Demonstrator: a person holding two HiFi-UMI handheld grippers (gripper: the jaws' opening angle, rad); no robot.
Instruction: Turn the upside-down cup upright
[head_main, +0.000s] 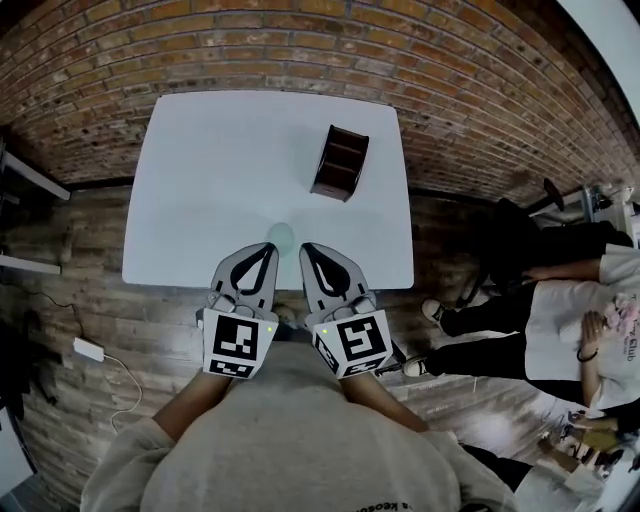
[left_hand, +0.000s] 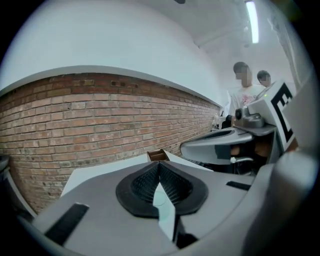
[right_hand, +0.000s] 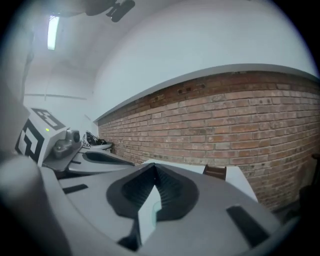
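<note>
A small pale green cup (head_main: 281, 237) stands on the white table (head_main: 220, 170) near its front edge; from above it is a round shape, and I cannot tell which way up it is. My left gripper (head_main: 268, 247) and right gripper (head_main: 307, 248) are side by side over the table's front edge, their tips either side of the cup and just short of it. Both are shut with nothing between the pads. In the left gripper view the jaws (left_hand: 159, 165) meet in a closed seam, and a sliver of the cup (left_hand: 163, 199) shows below it. The right gripper (right_hand: 152, 167) looks the same.
A dark brown wooden box (head_main: 340, 163) stands at the table's far right, also seen as the box (left_hand: 156, 155) and the box (right_hand: 215, 172). A brick wall lies beyond the table. People (head_main: 560, 310) sit at the right. A white power adapter (head_main: 88, 349) lies on the floor at left.
</note>
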